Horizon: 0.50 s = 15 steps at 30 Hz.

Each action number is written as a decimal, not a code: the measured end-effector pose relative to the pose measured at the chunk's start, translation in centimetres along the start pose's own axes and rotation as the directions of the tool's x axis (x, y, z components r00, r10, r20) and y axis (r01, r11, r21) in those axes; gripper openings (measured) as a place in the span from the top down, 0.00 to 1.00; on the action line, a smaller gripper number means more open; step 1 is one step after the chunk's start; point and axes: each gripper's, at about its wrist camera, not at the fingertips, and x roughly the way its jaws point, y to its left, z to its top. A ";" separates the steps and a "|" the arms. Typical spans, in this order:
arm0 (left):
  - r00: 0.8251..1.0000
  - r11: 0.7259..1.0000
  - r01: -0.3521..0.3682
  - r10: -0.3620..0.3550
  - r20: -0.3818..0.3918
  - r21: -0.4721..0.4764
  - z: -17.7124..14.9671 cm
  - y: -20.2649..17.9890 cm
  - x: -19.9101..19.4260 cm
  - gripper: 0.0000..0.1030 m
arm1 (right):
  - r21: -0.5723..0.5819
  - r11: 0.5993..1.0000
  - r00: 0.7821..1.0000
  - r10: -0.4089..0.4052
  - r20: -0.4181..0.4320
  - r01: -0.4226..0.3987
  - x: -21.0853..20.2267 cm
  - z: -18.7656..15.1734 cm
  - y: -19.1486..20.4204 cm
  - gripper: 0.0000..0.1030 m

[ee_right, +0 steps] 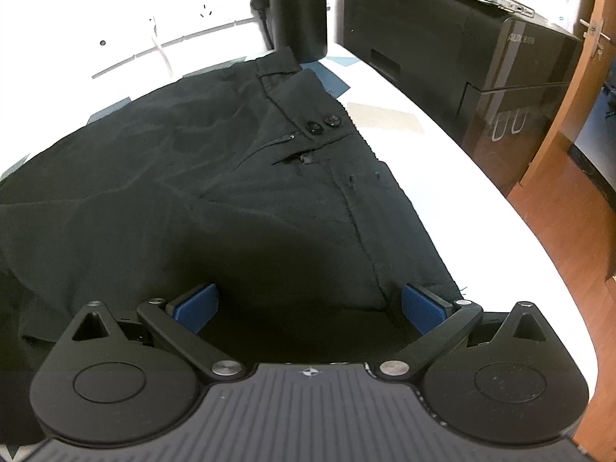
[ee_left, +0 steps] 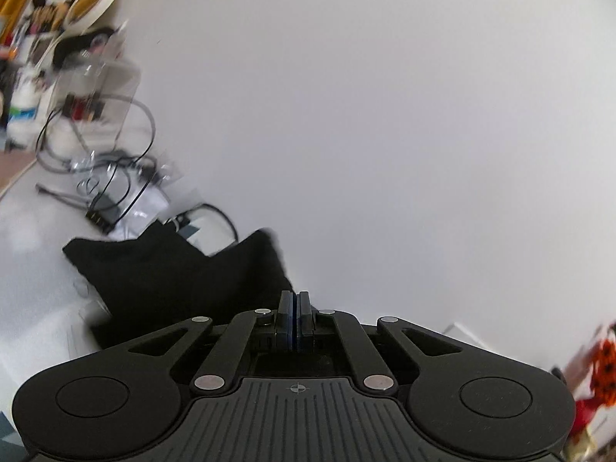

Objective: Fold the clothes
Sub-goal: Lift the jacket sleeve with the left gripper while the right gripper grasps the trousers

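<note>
A pair of black trousers lies spread on the white table, with the waistband and two buttons at the far end. My right gripper hovers low over the trousers near their right edge, its blue pads wide apart and open with nothing pinched. In the left wrist view, my left gripper is shut, and a raised fold of the black trousers runs up to its fingertips from the left. It faces a bare white wall.
A black appliance and a dark upright cylinder stand at the far side of the table. Black cables, a clear box and clutter sit at the left. A wooden door is at the right.
</note>
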 end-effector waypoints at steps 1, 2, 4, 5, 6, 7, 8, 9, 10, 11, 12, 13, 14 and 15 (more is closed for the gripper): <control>1.000 1.000 -0.010 0.011 -0.013 0.016 -0.6 0.2 -0.2 0.99 | -0.004 1.000 1.000 0.000 -0.002 0.000 0.0 0.0 0.0 0.00; 0.999 0.999 -0.032 0.033 -0.038 0.023 -1.6 0.6 -0.1 0.99 | -0.006 1.000 1.000 -0.001 -0.004 0.001 0.0 -0.1 -0.1 0.00; 0.991 0.996 -0.083 0.081 -0.102 -0.013 -3.6 2.3 0.8 0.99 | -0.012 1.000 1.000 -0.004 -0.009 0.003 0.2 -0.2 -0.1 0.00; 0.985 0.993 -0.111 0.104 -0.138 -0.040 -4.6 3.5 1.3 0.99 | -0.015 1.000 1.000 -0.006 -0.014 0.006 0.2 -0.3 -0.1 0.00; 0.978 0.989 -0.138 0.127 -0.166 -0.054 -5.5 4.3 1.7 0.99 | -0.020 1.000 1.000 -0.008 -0.017 0.008 0.2 -0.4 0.0 0.00; 0.969 0.984 -0.165 0.150 -0.194 -0.067 -6.5 5.2 2.1 0.99 | -0.025 1.000 1.000 -0.010 -0.020 0.010 0.3 -0.5 0.0 0.00; 0.960 0.978 -0.193 0.171 -0.223 -0.078 -7.4 6.0 2.4 0.99 | -0.030 0.999 1.000 -0.012 -0.023 0.012 0.3 -0.6 0.0 0.00; 0.949 0.971 -0.221 0.192 -0.251 -0.089 -8.3 6.9 2.8 0.99 | -0.038 0.999 1.000 -0.015 -0.025 0.014 0.3 -0.7 0.0 0.00; 0.939 0.965 -0.243 0.208 -0.275 -0.099 -9.1 7.6 3.0 0.99 | -0.045 0.999 0.999 -0.018 -0.027 0.016 0.3 -0.7 0.1 0.00; 0.934 0.962 -0.251 0.212 -0.288 -0.105 -9.6 7.9 2.9 0.99 | -0.050 0.999 0.999 -0.019 -0.028 0.018 0.3 -0.7 0.1 0.00; 0.929 0.961 -0.255 0.212 -0.303 -0.110 -10.0 8.2 2.9 0.98 | -0.052 0.998 0.999 -0.020 -0.028 0.019 0.3 -0.7 0.1 0.00; 0.922 0.960 -0.261 0.216 -0.321 -0.104 -10.2 8.3 3.0 0.96 | -0.052 0.998 0.999 -0.022 -0.029 0.021 0.3 -0.7 0.1 0.00; 0.911 0.959 -0.271 0.229 -0.343 -0.080 -10.4 8.3 3.2 0.80 | -0.053 0.998 0.999 -0.026 -0.031 0.024 0.4 -0.7 0.1 0.00; 0.905 0.960 -0.274 0.235 -0.355 -0.062 -10.6 8.3 3.4 0.58 | -0.054 0.998 0.999 -0.029 -0.033 0.027 0.4 -0.8 0.2 0.00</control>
